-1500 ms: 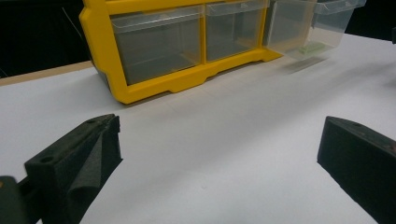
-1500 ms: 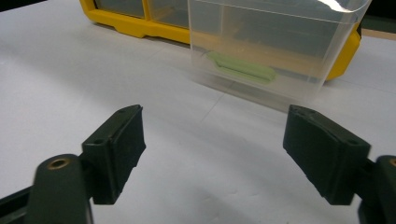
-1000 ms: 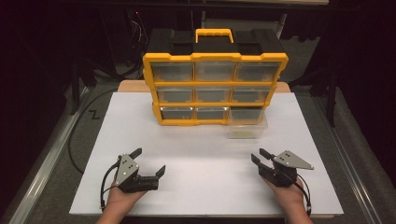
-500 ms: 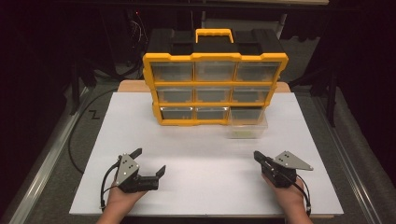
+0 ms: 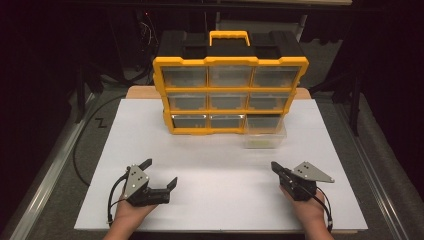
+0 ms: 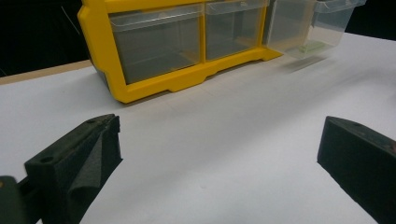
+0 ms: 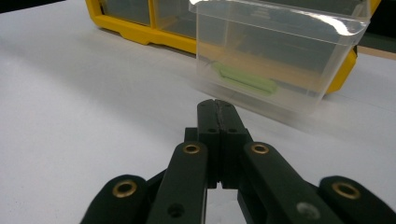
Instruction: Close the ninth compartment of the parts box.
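Both tools rest on the near worktop (image 5: 220, 150): the right tool (image 5: 276, 167) has just closed on nothing, the left tool (image 5: 161, 173) stands wide; the pulled-out clear drawer (image 5: 264, 134) sits far right, unapproached

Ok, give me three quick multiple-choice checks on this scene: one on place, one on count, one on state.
1. Where does the pulled-out clear drawer sit?
A. bottom right of the organizer
B. top left
C. middle row, centre

2. How many drawer bays does the yellow organizer front have?
A. six
B. nine
C. twelve

3. How are the right tongs?
A. shut, empty
B. wide open
C. shut on the drawer

A: it juts from the bottom-right bay. B: three rows of three. A: the jaws meet with nothing between, short of the drawer.
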{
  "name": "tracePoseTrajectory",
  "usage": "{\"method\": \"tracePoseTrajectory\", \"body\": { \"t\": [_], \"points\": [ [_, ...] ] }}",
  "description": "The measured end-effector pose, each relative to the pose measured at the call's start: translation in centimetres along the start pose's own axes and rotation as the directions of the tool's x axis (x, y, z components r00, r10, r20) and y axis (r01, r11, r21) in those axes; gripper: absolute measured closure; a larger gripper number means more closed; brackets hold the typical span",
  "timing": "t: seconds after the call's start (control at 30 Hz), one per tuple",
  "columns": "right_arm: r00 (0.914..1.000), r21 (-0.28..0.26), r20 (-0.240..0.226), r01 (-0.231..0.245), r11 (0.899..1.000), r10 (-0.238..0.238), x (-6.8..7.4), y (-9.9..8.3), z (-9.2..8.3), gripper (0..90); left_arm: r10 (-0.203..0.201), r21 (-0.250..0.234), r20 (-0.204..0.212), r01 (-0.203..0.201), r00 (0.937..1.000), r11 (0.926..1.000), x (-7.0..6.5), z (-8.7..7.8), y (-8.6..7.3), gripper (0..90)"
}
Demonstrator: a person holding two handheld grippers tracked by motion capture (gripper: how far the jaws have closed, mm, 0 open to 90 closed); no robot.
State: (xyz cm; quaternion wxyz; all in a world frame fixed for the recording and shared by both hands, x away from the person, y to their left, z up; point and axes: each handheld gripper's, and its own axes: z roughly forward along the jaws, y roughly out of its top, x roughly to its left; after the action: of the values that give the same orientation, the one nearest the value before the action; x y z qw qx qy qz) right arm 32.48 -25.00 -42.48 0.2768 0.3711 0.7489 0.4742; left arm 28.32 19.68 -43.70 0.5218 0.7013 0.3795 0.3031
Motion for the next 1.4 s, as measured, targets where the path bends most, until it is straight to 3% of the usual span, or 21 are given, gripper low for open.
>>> {"method": "tracePoseTrajectory", "body": {
  "t": [0.47,0.7,1.4],
  "points": [
    [0.9994,0.004,0.003,-0.034,0.999,0.034,0.0,0.6,1.5,90.0,0.003,-0.011,0.009,-0.003,1.0000,0.9999,0.0,-0.2,0.1,0.3],
    [0.9995,0.003,0.026,-0.019,1.000,0.019,-0.2,1.3,2.0,90.0,-0.001,-0.017,0.010,0.001,0.9999,0.9999,0.0,-0.3,0.1,0.3],
    [0.9972,0.010,0.054,-0.052,0.999,0.052,-0.9,2.1,4.2,90.0,0.000,-0.022,0.015,0.001,0.9999,0.9998,0.1,-0.4,0.1,0.3]
  ]
}}
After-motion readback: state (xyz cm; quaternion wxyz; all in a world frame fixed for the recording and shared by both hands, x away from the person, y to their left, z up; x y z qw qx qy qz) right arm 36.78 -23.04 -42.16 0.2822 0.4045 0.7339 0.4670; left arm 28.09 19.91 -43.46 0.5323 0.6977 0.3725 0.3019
